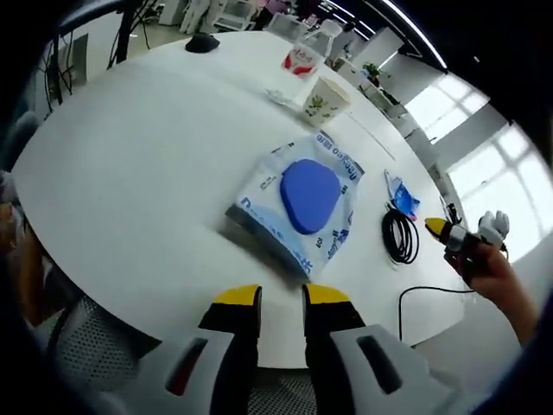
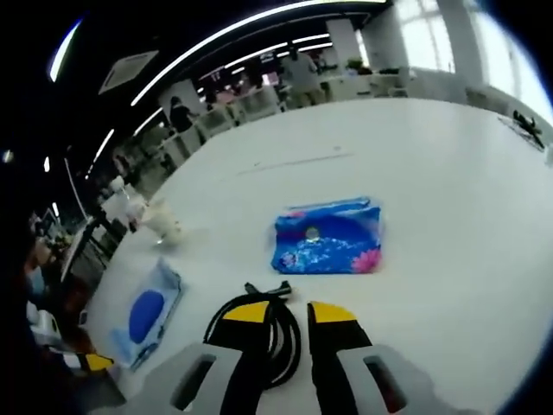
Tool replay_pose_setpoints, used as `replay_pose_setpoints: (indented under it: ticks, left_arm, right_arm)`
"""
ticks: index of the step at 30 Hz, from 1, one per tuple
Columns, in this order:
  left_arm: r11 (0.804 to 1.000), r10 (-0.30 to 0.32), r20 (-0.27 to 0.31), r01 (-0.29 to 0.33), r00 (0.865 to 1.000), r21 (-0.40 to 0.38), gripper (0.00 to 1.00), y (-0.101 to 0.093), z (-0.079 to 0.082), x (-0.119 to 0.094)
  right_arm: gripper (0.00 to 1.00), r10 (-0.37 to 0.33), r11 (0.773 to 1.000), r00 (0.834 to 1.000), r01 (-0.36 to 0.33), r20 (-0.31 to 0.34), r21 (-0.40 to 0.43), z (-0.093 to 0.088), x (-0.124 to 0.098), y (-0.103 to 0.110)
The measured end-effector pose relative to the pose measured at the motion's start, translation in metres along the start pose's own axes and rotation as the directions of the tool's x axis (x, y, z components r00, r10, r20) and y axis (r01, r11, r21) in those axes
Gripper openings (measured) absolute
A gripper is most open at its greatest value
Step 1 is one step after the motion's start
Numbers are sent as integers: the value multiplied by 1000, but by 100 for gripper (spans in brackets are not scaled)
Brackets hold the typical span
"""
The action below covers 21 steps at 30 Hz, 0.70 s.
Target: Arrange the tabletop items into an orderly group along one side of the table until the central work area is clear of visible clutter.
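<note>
An office with ceiling lights and bright windows lies behind a wide white round surface [image 1: 147, 173].

In the left gripper view, the left claw [image 1: 282, 298] hangs over the near edge of the surface. Its yellow-tipped jaws stand a little apart and hold nothing. Just ahead lies a wipes pack [image 1: 298, 203] with a blue oval lid, flat on the surface. Beyond it stands a paper cup [image 1: 326, 99], and behind the cup a clear bottle [image 1: 308, 50] with a red label. A dark mouse [image 1: 202, 43] sits near the far edge. To the right of the pack a coiled black cable [image 1: 401, 235] lies beside a small blue packet [image 1: 403, 197]. The right claw [image 1: 441, 228] comes in from the right, held by a hand [image 1: 488, 268]. The left part of the surface is open and bare.

In the right gripper view, the right claw [image 2: 282, 313] is just over the cable [image 2: 275, 333], jaws a little apart; whether they touch it I cannot tell. Ahead lies a blue floral pouch [image 2: 328, 236]. The pack [image 2: 147, 316] is at the left, near the edge. Much free surface [image 2: 449, 190] lies beyond and to the right.
</note>
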State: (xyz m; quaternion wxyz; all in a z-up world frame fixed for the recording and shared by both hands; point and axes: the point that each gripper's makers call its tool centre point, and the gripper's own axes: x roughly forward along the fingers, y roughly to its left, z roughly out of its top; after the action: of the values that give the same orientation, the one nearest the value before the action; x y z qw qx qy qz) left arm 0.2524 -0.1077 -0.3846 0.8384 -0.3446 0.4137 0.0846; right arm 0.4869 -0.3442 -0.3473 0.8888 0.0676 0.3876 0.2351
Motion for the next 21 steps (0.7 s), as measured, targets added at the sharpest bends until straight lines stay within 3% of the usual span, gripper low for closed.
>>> replay_pose_setpoints:
  ticks: [6, 8, 12, 13, 20, 21]
  left_arm:
    - [1000, -7, 2, 7, 1000, -28, 15, 0, 0, 2]
    - [999, -7, 2, 7, 1000, -35, 15, 15, 4, 15]
    - [999, -8, 4, 8, 1000, -44, 16, 13, 5, 16]
    - [999, -7, 5, 7, 1000, -45, 16, 1, 2, 2]
    - [1000, -10, 17, 10, 1000, -24, 16, 5, 9, 4]
    - [1000, -13, 18, 13, 1000, -22, 16, -5, 6, -3]
  right_arm:
    - [17, 33, 999, 999, -33, -11, -10, -19, -8, 9]
    - [17, 45, 999, 999, -46, -15, -15, -29, -15, 16]
    - [17, 67, 998, 998, -68, -19, -20, -41, -21, 26]
    - [17, 69, 997, 997, -69, -23, -26, -46, -23, 29]
    - [20, 96, 995, 995, -97, -31, -40, -70, -36, 46]
    - [20, 96, 994, 995, -98, -34, -45, -73, -40, 48]
